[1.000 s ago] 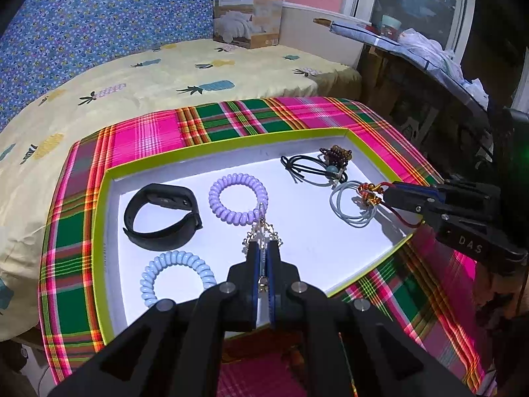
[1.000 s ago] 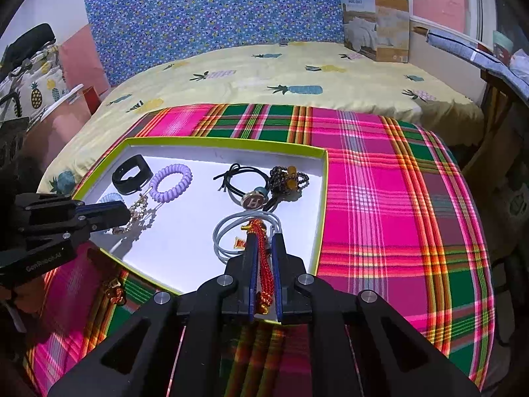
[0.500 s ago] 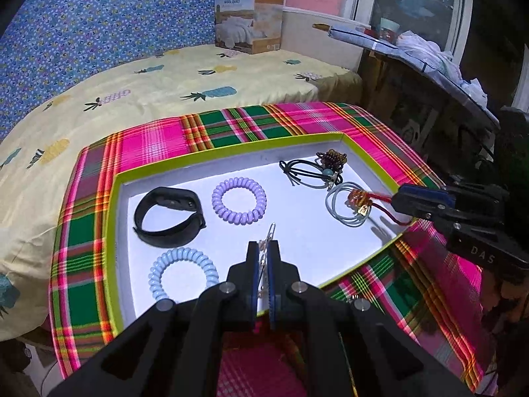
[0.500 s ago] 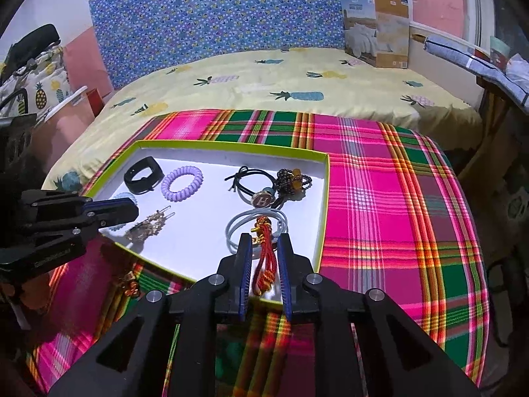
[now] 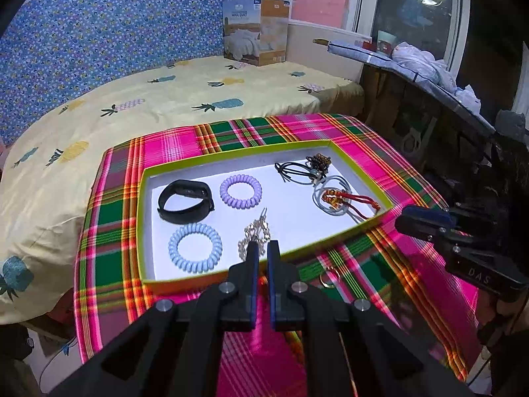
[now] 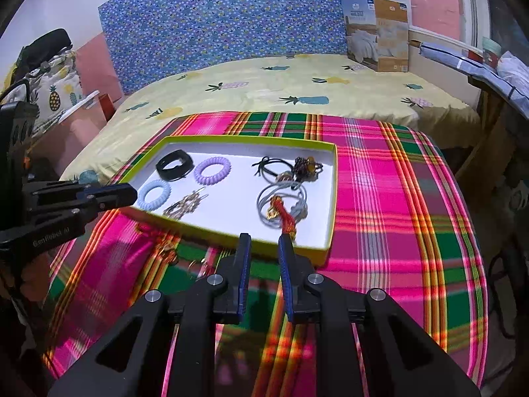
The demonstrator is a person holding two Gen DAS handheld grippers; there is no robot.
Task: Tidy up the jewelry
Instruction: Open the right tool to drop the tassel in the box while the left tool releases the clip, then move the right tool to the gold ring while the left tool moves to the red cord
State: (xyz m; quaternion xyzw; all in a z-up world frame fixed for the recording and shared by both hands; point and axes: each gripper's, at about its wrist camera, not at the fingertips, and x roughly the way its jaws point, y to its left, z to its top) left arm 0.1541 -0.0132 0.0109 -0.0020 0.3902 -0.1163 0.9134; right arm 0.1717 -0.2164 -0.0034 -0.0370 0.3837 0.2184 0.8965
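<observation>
Left gripper (image 5: 262,248): black two-finger tongs with blue pads, parted by a narrow gap and holding nothing, tips over the tray's near edge beside the chain.
Right gripper (image 6: 264,243): black tongs, fingers spread apart and empty, tips at the tray's near edge; the red cord's tail lies just by the right finger.
Tray (image 5: 231,162): shallow white box with lime-green rim, on a pink-and-green plaid cloth (image 5: 396,178).
Gold-and-silver chain (image 5: 255,235): heaped on the tray floor by its near edge.
Red braided cord bracelet with gold beads (image 5: 344,198): across a grey elastic loop (image 5: 322,195), near the tray's right corner.
Black wristband (image 5: 185,200): left part of the tray.
Lilac coiled hair tie (image 5: 240,191): just right of the wristband.
Pale blue coiled hair tie (image 5: 195,248): near-left corner.
Black hair elastic (image 5: 294,170) and brown beaded bracelet (image 5: 318,160): far-right corner, touching.
Small gold ring (image 5: 329,278): on the cloth, outside the tray's near edge.
</observation>
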